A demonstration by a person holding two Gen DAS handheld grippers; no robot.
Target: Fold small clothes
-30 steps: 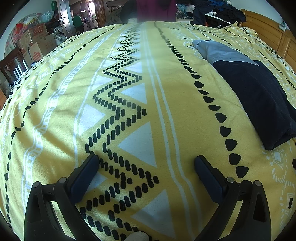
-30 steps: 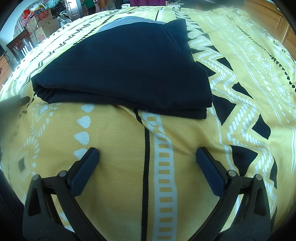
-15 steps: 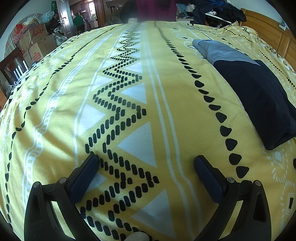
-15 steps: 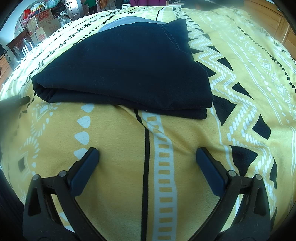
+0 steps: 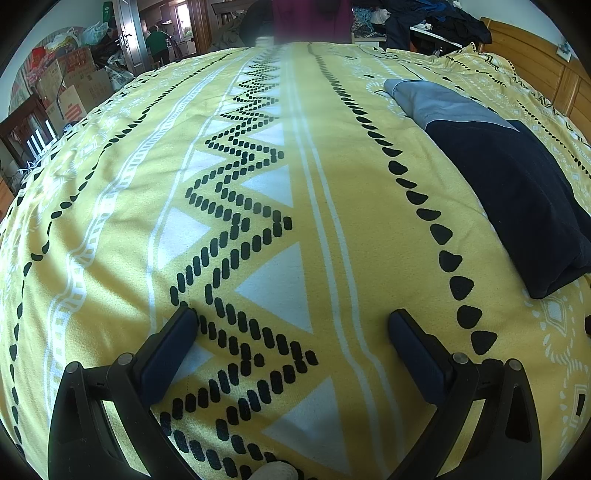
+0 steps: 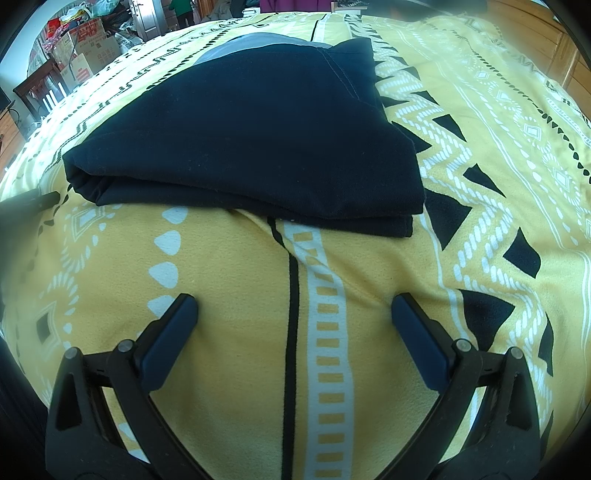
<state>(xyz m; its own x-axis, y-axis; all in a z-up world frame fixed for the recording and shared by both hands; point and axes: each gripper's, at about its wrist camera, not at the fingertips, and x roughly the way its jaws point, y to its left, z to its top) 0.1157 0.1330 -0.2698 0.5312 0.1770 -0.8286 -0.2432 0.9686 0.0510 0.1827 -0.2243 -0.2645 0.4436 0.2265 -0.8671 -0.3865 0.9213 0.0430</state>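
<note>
A dark navy garment point(image 6: 243, 136) lies folded on a yellow patterned bedspread point(image 6: 229, 280); it forms a flat, roughly rectangular stack of several layers, its near edge a thick rounded fold on the left and two stacked hems at the right corner; white stitching runs along a seam near its far right side; a paler grey-blue part shows at its far end. In the left wrist view the same garment point(image 5: 517, 192) sits off to the right, long and narrow, the grey-blue part farthest away.

The right gripper point(image 6: 294, 306) hovers low over the bedspread just short of the garment's near edge, its jaws spread wide and holding nothing; a black line and a white ladder-like stripe run between its fingers point(image 6: 173, 332). The left gripper point(image 5: 291, 321) is also spread wide and empty, over a band of black dotted zigzags and white triangles, well apart from the garment.

Bare bedspread stretches far ahead of the left gripper and to its left; on the garment's right side there is more open cover up to a wooden headboard point(image 5: 546, 66). Past the far edge of the bed stand cardboard boxes point(image 5: 74, 85), a pile of dark clothes point(image 5: 436, 18) and an open doorway with a person in green point(image 5: 157, 42).
</note>
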